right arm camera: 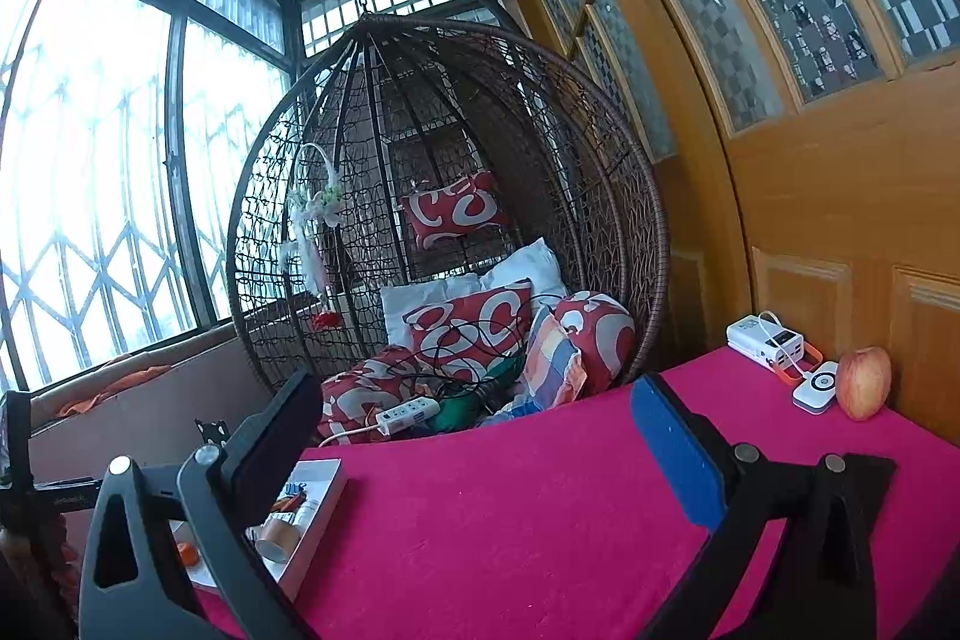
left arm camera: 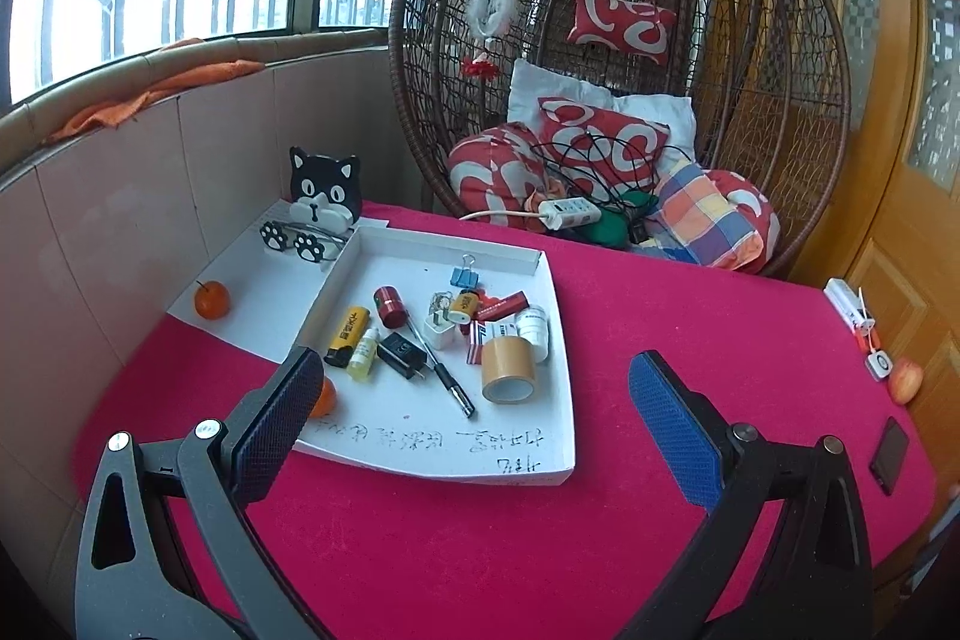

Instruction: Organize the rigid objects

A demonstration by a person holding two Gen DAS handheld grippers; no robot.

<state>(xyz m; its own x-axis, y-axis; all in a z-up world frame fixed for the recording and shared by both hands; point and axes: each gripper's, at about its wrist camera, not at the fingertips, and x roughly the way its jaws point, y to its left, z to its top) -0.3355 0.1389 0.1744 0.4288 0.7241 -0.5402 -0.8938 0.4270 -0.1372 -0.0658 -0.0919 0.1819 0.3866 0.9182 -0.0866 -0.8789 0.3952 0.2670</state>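
A white shallow box tray (left arm camera: 540,460) lies on the red cloth and holds several small items: a brown tape roll (left arm camera: 509,370), a black pen (left arm camera: 441,370), a yellow lighter (left arm camera: 347,335), a red cylinder (left arm camera: 391,307), a white plug (left arm camera: 438,331) and a blue binder clip (left arm camera: 465,277). My left gripper (left arm camera: 474,418) hovers open over the tray's near edge, nothing between its fingers. My right gripper (right arm camera: 474,436) is open above bare cloth, right of the tray (right arm camera: 327,496), where the tape roll (right arm camera: 277,538) shows.
A cat-shaped stand (left arm camera: 324,202) and an orange fruit (left arm camera: 212,300) sit on white board behind the tray. A second orange (left arm camera: 324,397) is beside my left finger. By the wooden door lie a power bank (right arm camera: 765,340), an apple (right arm camera: 864,382) and a phone (left arm camera: 889,455). A wicker hanging chair (right arm camera: 450,220) stands behind.
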